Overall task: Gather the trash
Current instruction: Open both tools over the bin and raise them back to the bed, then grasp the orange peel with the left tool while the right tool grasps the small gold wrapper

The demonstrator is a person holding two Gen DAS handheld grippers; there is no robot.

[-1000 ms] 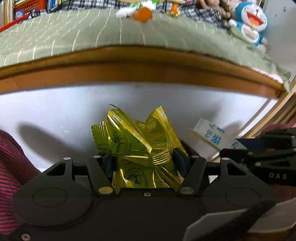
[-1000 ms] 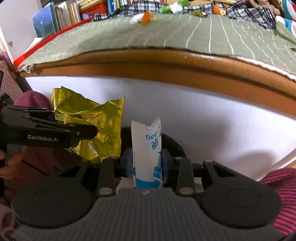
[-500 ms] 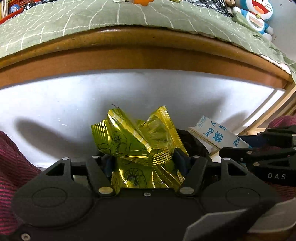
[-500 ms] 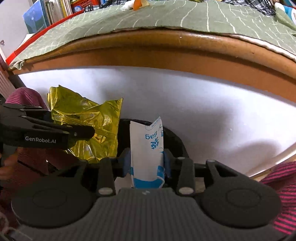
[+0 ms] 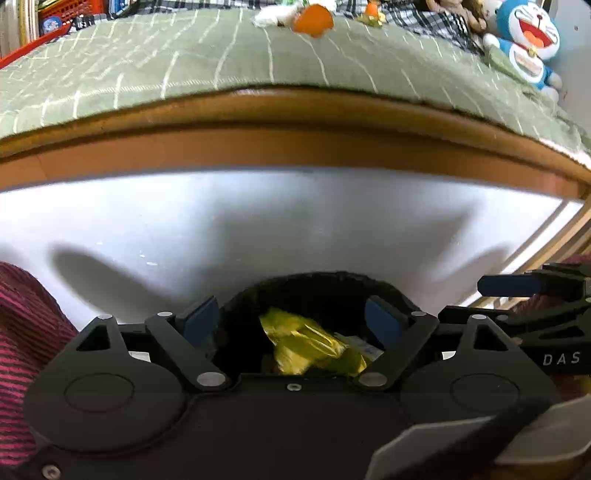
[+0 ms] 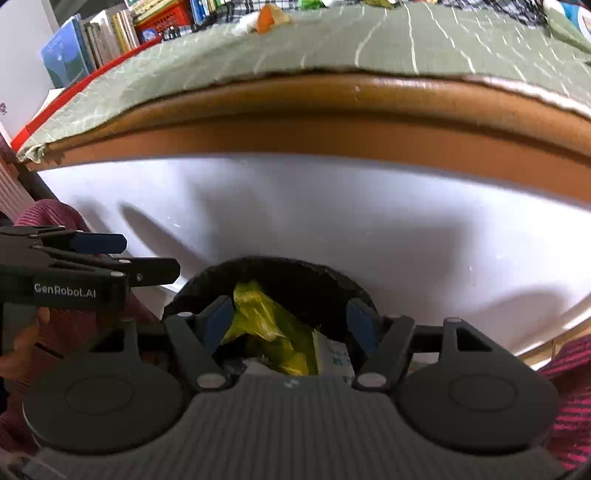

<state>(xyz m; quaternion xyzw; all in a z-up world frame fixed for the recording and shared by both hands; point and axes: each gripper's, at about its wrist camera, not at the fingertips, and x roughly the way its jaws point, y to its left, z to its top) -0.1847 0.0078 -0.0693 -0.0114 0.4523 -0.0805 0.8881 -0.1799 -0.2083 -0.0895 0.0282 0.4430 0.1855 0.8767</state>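
Observation:
A crumpled yellow foil wrapper (image 5: 310, 343) lies down inside the black bin (image 5: 314, 286), below my left gripper (image 5: 291, 319), whose jaws are opening with nothing pressed between them. The right wrist view shows the same yellow wrapper (image 6: 266, 325) in the bin (image 6: 273, 269), with the white and blue paper packet (image 6: 334, 356) beside it. My right gripper (image 6: 288, 319) hangs over the bin, its jaws opening and free of both pieces. The left gripper (image 6: 92, 258) shows at that view's left edge.
A wooden bed frame (image 5: 295, 147) with a green striped cover (image 5: 184, 62) runs across behind the bin. Orange and white scraps (image 5: 312, 18) lie on the bed, blue plush toys (image 5: 528, 40) at its right. Books (image 6: 92, 44) stand far left. White floor (image 6: 369, 221) surrounds the bin.
Both grippers have let go: the yellow wrapper dropped from the left jaws and the white and blue packet from the right jaws into the black bin. Both jaws now stand wide.

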